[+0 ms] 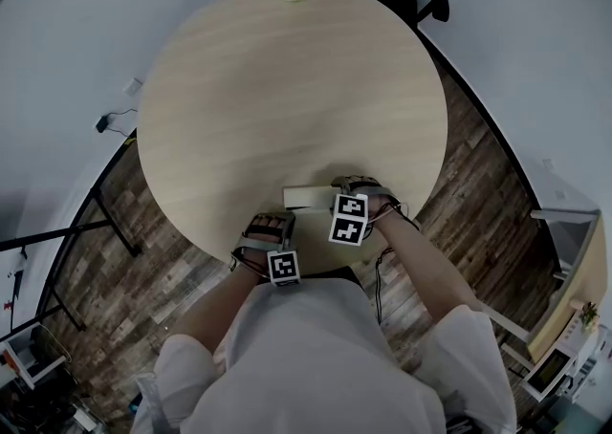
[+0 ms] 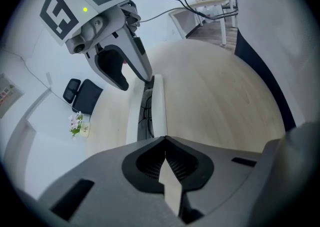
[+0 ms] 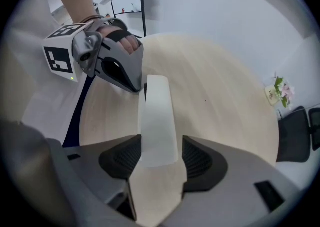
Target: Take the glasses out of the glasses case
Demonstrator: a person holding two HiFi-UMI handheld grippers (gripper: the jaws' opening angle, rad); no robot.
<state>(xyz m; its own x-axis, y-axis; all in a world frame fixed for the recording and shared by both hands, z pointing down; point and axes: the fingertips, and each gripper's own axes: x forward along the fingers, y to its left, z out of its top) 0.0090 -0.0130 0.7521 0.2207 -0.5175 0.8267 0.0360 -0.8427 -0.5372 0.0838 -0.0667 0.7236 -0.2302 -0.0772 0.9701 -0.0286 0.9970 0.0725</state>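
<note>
**Case held from both ends, near edge of table (image 1: 287, 88).** The case (image 1: 306, 196) lies low and centre in the head view, with a gripper at each end, an arrangement that probably lets one steady it while the other works the lid.

The right gripper (image 3: 160, 158) has its jaws apart, bracketing one end of the case. A sliver of table shows at one pad, which suggests a loose brace.

The left gripper (image 2: 165, 140) has its jaws together at the opposite end, seemingly nipping the lid's edge.

In the left gripper view a dark slit runs up the middle of the case. The glasses (image 2: 147, 113) show inside it, just beyond the closed tips and not yet lifted out.
</note>
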